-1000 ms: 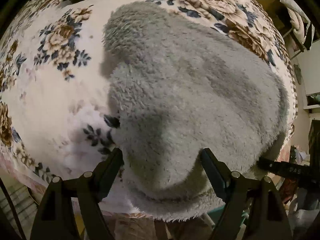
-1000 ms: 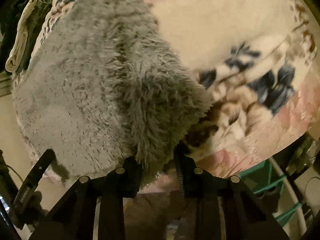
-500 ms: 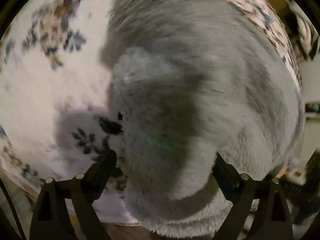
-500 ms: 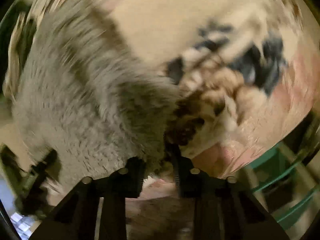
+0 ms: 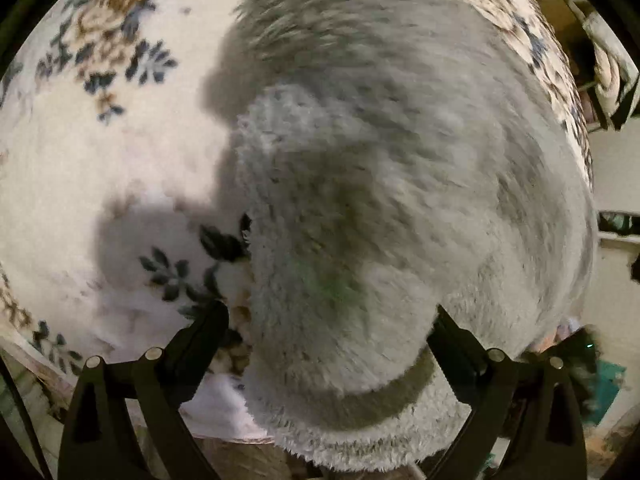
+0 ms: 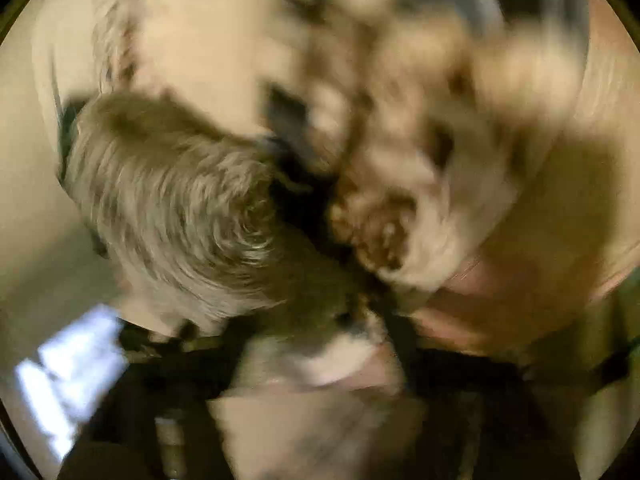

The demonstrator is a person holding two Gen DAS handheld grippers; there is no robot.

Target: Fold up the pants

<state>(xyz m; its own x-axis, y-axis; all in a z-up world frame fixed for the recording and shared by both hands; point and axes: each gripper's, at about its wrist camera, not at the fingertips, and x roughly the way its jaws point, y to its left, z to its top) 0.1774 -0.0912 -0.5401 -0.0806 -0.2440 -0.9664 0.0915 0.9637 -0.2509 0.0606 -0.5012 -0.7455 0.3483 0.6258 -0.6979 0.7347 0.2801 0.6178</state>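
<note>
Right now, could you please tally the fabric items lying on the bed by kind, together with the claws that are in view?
Fluffy grey fleece pants: 1
Cream floral plush blanket: 1
Black two-finger claws: 2, namely the left claw, open astride the pants' folded edge, and the right claw, too blurred to read
Total: 4

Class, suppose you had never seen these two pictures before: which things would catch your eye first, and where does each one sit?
First comes the fluffy grey pants, a thick bundle filling the middle and right of the left wrist view, on a cream floral blanket that spreads to its left. The left gripper stands wide open at the bottom edge, its black fingers either side of the near fold. The right wrist view is blurred, with the grey pile at centre left.
</note>
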